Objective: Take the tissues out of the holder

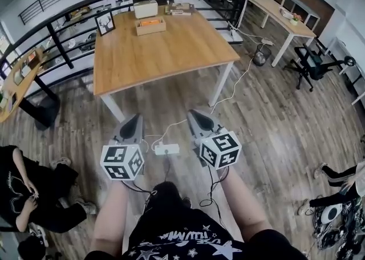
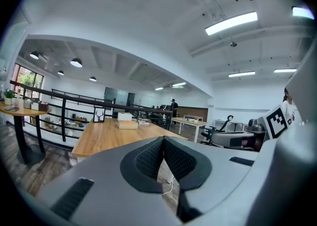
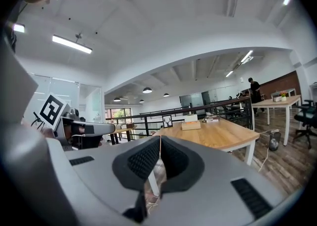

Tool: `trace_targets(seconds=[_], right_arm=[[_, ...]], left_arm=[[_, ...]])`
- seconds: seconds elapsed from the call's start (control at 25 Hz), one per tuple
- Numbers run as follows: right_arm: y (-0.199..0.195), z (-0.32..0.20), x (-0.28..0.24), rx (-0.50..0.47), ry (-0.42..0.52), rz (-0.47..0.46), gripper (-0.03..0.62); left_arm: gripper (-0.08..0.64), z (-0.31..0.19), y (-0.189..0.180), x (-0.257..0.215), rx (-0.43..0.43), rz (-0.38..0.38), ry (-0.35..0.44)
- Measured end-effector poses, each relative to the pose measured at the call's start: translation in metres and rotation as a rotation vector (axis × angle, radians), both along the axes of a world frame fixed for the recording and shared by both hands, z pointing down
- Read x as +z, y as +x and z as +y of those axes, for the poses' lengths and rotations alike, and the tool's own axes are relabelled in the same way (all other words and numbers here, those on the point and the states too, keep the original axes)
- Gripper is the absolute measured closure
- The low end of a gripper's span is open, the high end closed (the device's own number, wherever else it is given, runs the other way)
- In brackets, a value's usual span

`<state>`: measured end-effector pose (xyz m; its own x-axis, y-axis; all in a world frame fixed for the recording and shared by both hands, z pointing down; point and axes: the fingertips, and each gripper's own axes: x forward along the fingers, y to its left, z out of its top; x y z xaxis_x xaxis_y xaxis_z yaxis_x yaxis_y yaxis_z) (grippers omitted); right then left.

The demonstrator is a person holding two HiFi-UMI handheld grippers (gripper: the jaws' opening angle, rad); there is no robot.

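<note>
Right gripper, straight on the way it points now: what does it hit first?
Probably the wooden table, around its near corner or the white leg below it. Nothing shows nearer, though depth is unclear.

- Two grippers: left gripper (image 1: 137,117), right gripper (image 1: 191,113).
- One wooden tabletop (image 1: 171,53).
- Two boxes on it: white box (image 1: 145,9), wooden box (image 1: 151,26).
- One picture frame (image 1: 105,23).
- One power strip (image 1: 167,149).
- One office chair (image 1: 313,62).

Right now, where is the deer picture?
Head view: the deer picture stands on the wooden table, far left corner, left of the wooden box.
</note>
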<state>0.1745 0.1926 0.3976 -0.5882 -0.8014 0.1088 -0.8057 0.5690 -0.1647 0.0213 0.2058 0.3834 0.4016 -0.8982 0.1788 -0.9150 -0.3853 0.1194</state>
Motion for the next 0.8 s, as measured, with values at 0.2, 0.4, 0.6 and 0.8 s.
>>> trace_targets(seconds=[0.2, 0.4, 0.6, 0.8], right_arm=[[0.011, -0.025, 0.010, 0.010, -0.032, -0.001, 0.575], [0.033, -0.085, 0.026, 0.021, -0.054, 0.020, 0.575], [0.038, -0.185, 0.031, 0.036, -0.046, 0.045, 0.575], [0.033, -0.261, 0.032, 0.037, -0.069, 0.064, 0.575]], left_arm=[[0.548, -0.032, 0.012, 0.004, 0.006, -0.021, -0.007], [0.548, -0.102, 0.028, 0.009, 0.017, -0.008, 0.010], [0.548, -0.198, 0.023, 0.010, 0.003, -0.008, 0.047], [0.548, -0.277, 0.014, 0.013, -0.006, 0.062, 0.019]])
